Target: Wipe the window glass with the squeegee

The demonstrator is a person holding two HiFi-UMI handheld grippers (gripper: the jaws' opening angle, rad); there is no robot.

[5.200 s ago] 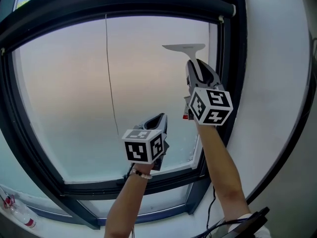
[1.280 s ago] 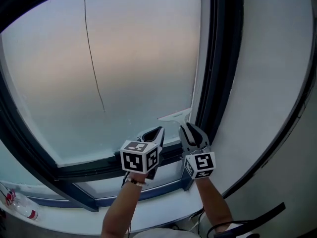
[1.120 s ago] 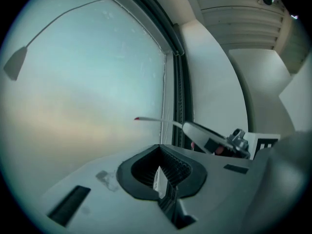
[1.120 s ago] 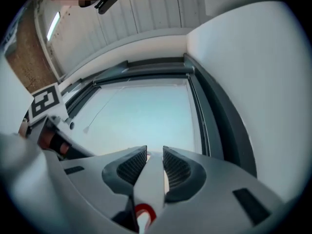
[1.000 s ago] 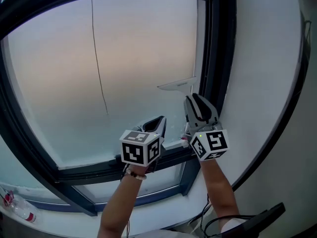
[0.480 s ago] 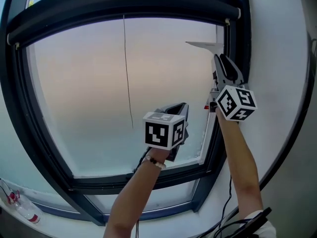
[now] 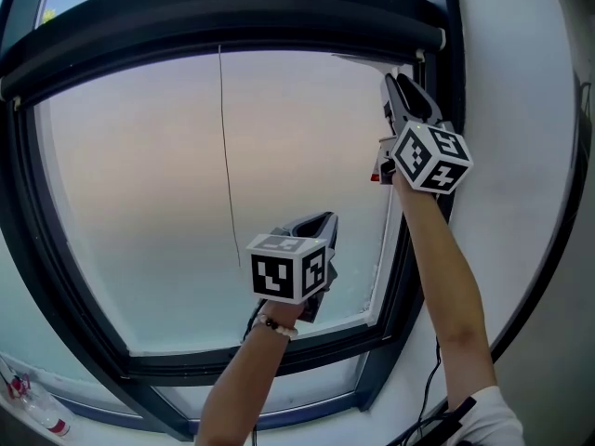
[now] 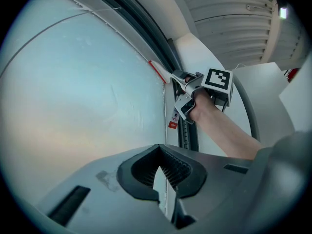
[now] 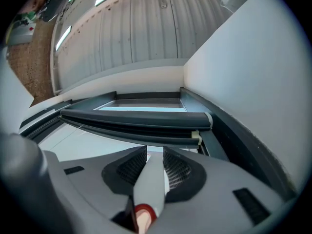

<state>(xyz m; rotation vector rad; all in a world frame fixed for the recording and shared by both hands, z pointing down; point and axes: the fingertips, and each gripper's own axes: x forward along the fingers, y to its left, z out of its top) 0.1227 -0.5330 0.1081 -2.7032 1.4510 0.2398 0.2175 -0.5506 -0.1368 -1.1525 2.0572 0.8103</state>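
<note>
**First:** Right gripper (image 7: pixel 402 89): how is it set?

**Second:** Its grey ribbed jaws are clamped on the white plastic handle of the squeegee (image 9: pixel 152 182), as is seen in the right gripper view. It is held high. The pale blade (image 7: pixel 367 60) is placed at the upper right corner of the large pale window glass (image 7: pixel 139 203), just under the dark rolled bar (image 7: pixel 223 17) along the top. Contact with the pane seems likely from the left gripper view, though it cannot be confirmed.

**First:** And the left gripper (image 7: pixel 314 223)?

**Second:** It is kept low, in front of the lower part of the pane. Its jaws are drawn together at the tips and nothing is held between them.

**First:** What is needed for this stroke to be done well?

**Second:** A downward pull along the dark right-hand frame (image 7: pixel 429 54) is judged to be the step in hand. The whole blade should be laid flat to the glass before it is drawn. Pressure should be kept even across its width so that no strip is missed. The handle angle should be held constant so that the edge is not lifted halfway.

**First:** What could go wrong?

**Second:** The handle could be twisted in the jaws if the blade is caught on the frame. The thin dark cord (image 7: pixel 226 156) hanging down the pane should be avoided. The left gripper should be kept out of the path.
</note>
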